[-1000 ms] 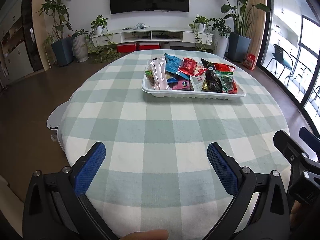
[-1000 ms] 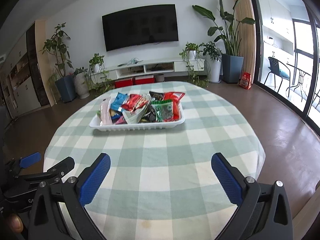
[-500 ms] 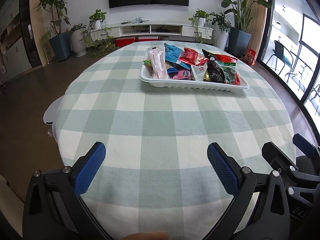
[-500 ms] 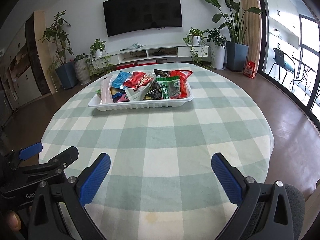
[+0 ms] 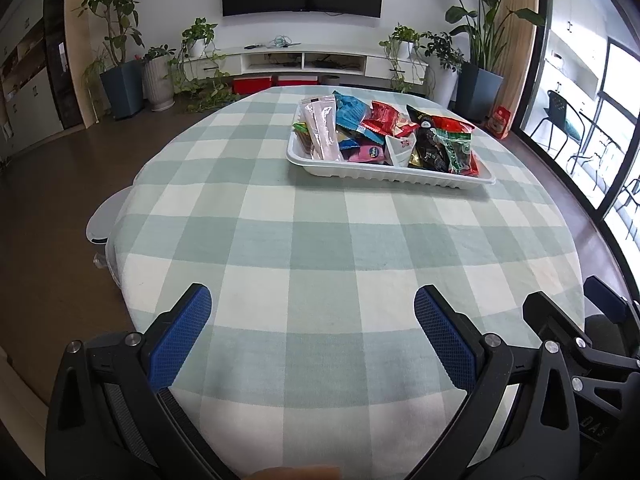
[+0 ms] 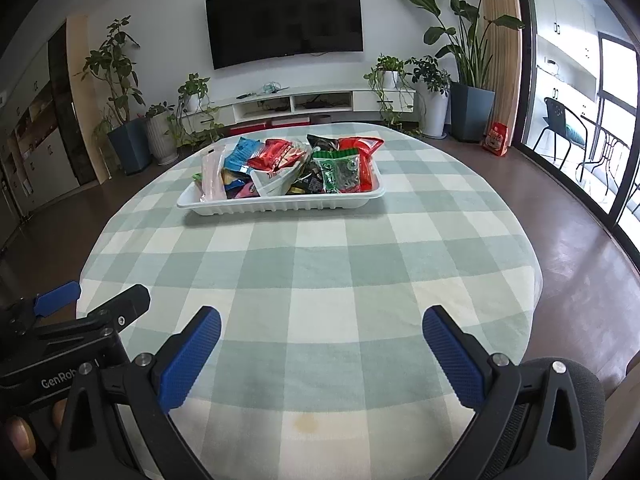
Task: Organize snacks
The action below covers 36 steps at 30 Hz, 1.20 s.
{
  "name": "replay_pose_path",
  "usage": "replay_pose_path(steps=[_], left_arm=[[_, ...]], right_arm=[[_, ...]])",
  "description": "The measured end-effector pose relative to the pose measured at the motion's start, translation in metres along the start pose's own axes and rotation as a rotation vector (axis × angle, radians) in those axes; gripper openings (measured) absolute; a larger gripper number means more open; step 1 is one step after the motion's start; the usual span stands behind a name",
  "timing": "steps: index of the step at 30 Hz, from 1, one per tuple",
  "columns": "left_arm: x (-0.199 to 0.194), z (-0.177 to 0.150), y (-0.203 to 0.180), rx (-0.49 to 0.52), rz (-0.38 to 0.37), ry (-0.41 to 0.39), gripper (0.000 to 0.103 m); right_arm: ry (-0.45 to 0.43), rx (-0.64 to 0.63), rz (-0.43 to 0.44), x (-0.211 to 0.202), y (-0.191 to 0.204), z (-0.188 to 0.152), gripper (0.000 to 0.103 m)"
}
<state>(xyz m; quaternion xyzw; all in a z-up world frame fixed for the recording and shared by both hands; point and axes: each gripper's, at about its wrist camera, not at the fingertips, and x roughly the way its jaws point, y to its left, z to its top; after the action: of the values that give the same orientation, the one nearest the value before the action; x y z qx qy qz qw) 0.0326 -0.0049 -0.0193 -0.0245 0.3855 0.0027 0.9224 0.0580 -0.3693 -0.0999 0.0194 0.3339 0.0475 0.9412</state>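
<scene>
Left gripper (image 5: 312, 320): jaws wide apart, nothing between them, held over the near edge of the table (image 5: 304, 240). Blue pads (image 5: 178, 340) face each other across bare cloth.

Right gripper (image 6: 320, 340): likewise spread wide and empty, over the near edge. In the left wrist view it shows at the lower right; in the right wrist view the left gripper shows at the lower left, with fingertips (image 6: 18, 436) of the person's hand below it.

Table: round, covered in a green-and-white check cloth. A small yellowish stain (image 6: 306, 423) lies near the front edge.

Tray (image 5: 384, 174): white, on the far half of the table, well apart from both grippers. Snacks (image 5: 380, 132) are piled inside it: a pale pink packet (image 5: 322, 130) at the left end, blue, red, white and dark packets in the middle, a green one (image 5: 458, 150) at the right. No packet lies on the cloth outside the tray.

Background: TV (image 6: 284, 20) on the wall, a low white shelf (image 6: 304, 100) under it, potted plants (image 6: 120, 92) to both sides.
</scene>
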Motion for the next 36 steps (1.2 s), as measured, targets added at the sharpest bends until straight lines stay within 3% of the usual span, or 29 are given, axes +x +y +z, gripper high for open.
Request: replay_pose_path(steps=[36], left_arm=[[-0.0037,-0.0012,0.002,-0.011,-0.009,-0.002,0.103]], right_arm=[[0.016,0.007,-0.008,-0.0034,-0.0023,-0.0018,0.103]])
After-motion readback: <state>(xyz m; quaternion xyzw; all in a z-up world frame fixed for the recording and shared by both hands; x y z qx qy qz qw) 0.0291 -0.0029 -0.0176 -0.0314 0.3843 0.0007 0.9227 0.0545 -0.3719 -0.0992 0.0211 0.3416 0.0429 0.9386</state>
